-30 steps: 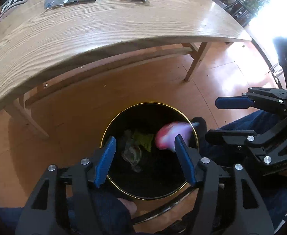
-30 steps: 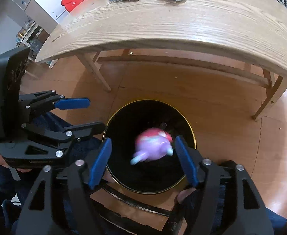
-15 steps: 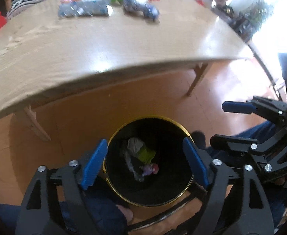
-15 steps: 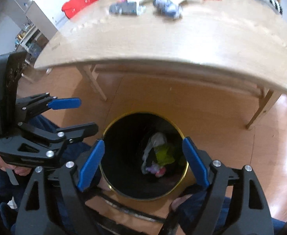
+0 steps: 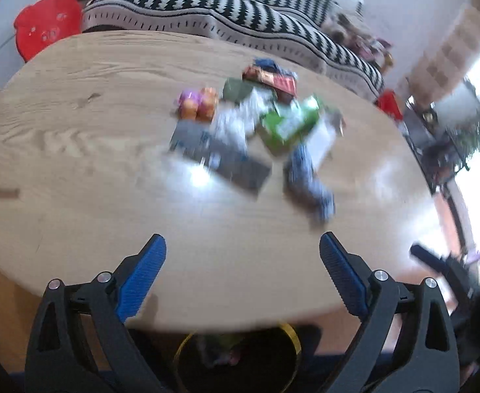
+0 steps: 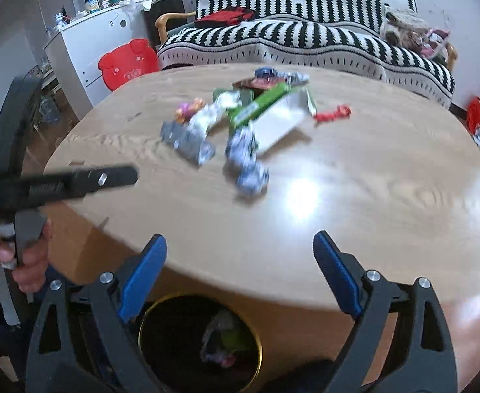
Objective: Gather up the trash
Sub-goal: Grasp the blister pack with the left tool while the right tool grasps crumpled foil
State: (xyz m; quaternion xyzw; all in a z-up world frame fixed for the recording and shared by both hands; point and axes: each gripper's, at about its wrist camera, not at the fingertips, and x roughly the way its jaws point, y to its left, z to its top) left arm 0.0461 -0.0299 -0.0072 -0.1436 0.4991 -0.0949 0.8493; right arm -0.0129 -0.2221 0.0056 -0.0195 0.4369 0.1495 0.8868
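A heap of trash lies on the round wooden table (image 5: pixel 76 170) (image 6: pixel 387 196): a grey wrapper (image 5: pixel 220 157) (image 6: pixel 187 142), a crumpled blue-white wrapper (image 5: pixel 308 183) (image 6: pixel 248 163), a green box (image 5: pixel 289 122) (image 6: pixel 259 103), a white carton (image 6: pixel 282 119), small orange and purple pieces (image 5: pixel 197 103) (image 6: pixel 187 109), and a red wrapper (image 6: pixel 333 113). My left gripper (image 5: pixel 241 262) hangs above the table's near edge, jaws still opening, nothing between them. My right gripper (image 6: pixel 238 258) is likewise opening and empty. The black bin with a gold rim (image 6: pixel 161 314) (image 5: pixel 294 340) stands on the floor below, with trash inside.
A black-and-white striped sofa (image 6: pixel 305 42) (image 5: pixel 240 16) runs behind the table. A red pig-shaped stool (image 6: pixel 126 62) (image 5: pixel 43 23) and a white cabinet (image 6: pixel 86 42) stand at the back left. A hand (image 6: pixel 27 258) holds the left gripper's handle at the left.
Both grippers rose from over the bin to table height and opened wider. The pink-purple piece dropped from between the jaws into the bin. The trash heap on the table came into full view.
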